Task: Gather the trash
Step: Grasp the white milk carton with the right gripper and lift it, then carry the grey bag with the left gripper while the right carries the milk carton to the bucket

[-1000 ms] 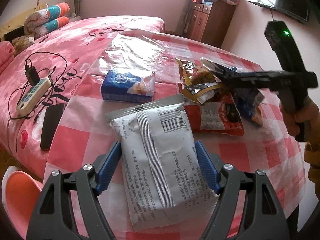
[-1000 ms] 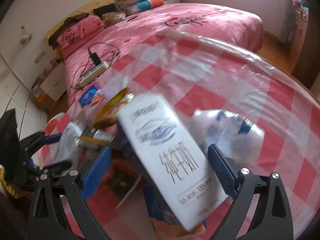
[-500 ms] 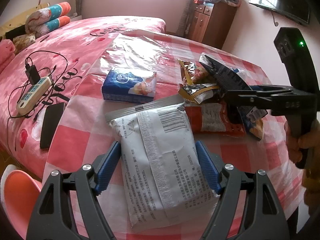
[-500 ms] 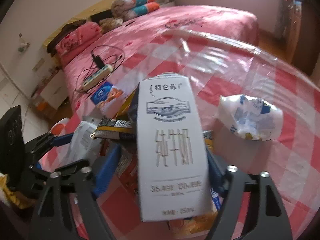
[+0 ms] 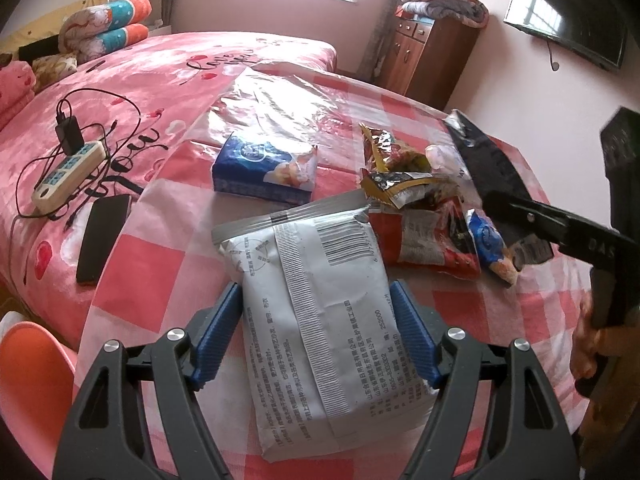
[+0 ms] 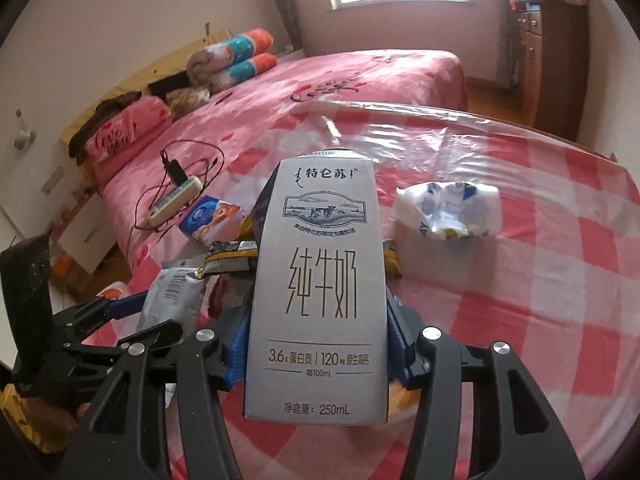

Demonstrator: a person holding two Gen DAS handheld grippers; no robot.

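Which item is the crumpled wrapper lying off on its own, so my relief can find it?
On the red-checked table, look past the milk carton in the right gripper. The crumpled white-and-blue wrapper lies alone, apart from the snack-bag pile.

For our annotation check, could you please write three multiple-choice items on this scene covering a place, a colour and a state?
1. Where does the black phone lie?
A. on the bed
B. on the checked table
C. on the cabinet

2. What colour is the tissue pack, mainly?
A. green
B. yellow
C. blue

3. How is the milk carton held?
A. lying free on the table
B. clamped in the right gripper
C. clamped in the left gripper

Key: A, it rests on the pink bedspread; C, blue wrapper; B, both blue fingers press its sides.
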